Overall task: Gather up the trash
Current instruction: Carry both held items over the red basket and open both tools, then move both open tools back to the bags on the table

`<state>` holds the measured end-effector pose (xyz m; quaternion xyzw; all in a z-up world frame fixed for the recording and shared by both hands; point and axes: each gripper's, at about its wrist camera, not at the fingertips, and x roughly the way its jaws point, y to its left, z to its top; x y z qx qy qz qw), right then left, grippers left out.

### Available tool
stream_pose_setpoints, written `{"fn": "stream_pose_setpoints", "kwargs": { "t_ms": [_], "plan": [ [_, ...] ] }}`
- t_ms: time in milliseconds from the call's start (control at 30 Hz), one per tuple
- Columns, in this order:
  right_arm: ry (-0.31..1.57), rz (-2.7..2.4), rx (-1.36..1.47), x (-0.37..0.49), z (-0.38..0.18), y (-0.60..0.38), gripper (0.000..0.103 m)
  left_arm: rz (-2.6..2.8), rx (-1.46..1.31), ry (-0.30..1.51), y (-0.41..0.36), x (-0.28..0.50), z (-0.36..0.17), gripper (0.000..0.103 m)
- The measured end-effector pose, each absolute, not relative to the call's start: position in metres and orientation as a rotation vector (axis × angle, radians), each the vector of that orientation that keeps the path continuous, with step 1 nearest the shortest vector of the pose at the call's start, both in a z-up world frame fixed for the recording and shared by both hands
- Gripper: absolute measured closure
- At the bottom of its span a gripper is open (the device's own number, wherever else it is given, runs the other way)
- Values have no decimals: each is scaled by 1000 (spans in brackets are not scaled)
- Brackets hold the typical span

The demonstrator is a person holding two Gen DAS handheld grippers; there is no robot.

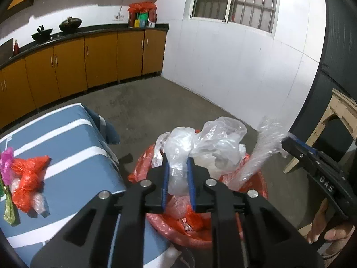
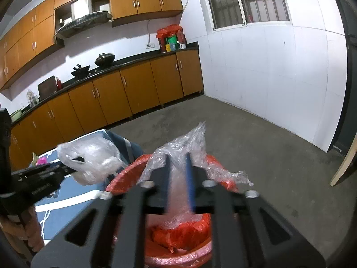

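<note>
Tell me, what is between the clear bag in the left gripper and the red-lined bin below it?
Nothing but air in the left wrist view: the clear plastic bag, between the left gripper's fingers, hangs directly over the red-lined bin.

- Bare concrete floor [image 2: 256, 134] lies open beyond the red-lined bin [image 2: 178, 256].
- Blue striped surface [image 1: 67, 156] crowds the bin's left.
- Crumpled plastic [image 1: 212, 143] fills its mouth.
</note>
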<state>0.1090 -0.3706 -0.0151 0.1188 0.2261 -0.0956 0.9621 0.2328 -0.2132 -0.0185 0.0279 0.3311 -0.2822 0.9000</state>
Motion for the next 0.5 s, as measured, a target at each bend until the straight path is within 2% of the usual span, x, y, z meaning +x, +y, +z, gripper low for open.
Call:
{"fn": "stream_pose_setpoints", "kwargs": {
  "t_ms": [33,200,433,500],
  "plan": [
    [455,-197,241,108,-16,-370,53,-584,63,691,-215,233,-21,84],
    [455,-208,222,104,-18,-371,53,-577,75,725,-213,238,-36,71],
    [461,-230,225,102,-17,-376,53,-521,65,710,-191,240,-39,62],
    [463,-225,219,103,-16,-371,53,-485,57,696,-177,237,-38,55]
  ]
}}
